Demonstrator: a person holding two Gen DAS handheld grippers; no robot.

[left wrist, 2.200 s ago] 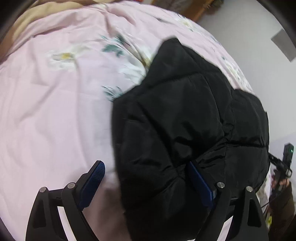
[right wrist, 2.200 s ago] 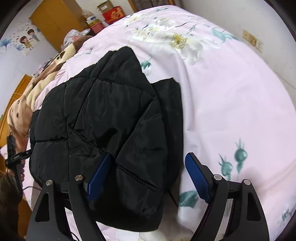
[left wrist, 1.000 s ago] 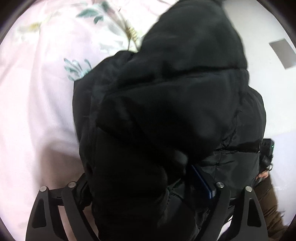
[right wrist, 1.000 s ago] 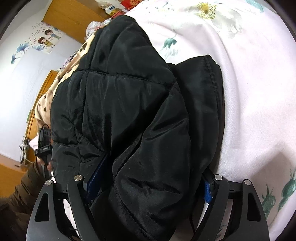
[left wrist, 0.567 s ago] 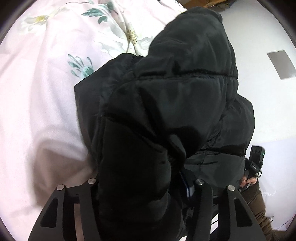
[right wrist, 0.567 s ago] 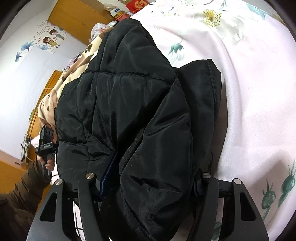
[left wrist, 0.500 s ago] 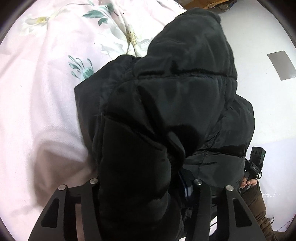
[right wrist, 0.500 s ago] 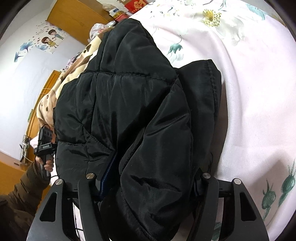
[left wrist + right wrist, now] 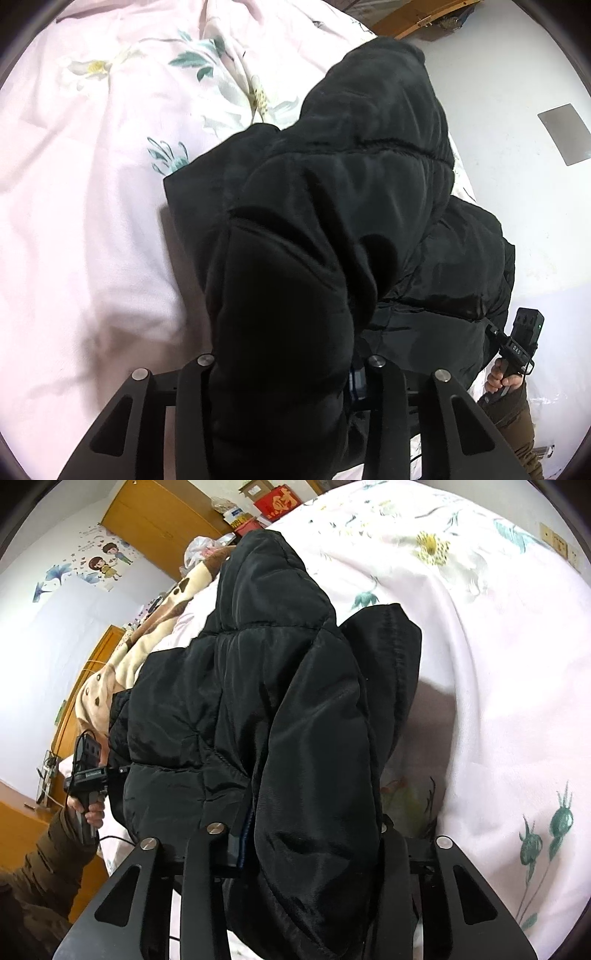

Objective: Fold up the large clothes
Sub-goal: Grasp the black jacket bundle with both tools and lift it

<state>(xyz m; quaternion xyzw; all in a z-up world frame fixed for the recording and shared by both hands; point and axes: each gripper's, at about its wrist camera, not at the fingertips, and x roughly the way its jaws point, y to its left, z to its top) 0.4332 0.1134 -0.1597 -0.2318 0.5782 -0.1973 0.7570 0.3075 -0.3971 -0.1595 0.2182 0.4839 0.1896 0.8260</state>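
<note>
both grippers are matte black, each with two triangular cut-out arms and four round silver screw heads; left gripper (image 9: 286, 373), right gripper (image 9: 306, 834). a dark blue pad edge shows inside each. brown padded sleeve (image 9: 44, 871) on the person's arm.

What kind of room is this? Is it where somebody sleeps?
Most likely a bedroom. A black puffy jacket lies on a bed with a pink flowered quilt, there is a wooden wardrobe behind it, and a cartoon sticker is on the wall.
</note>
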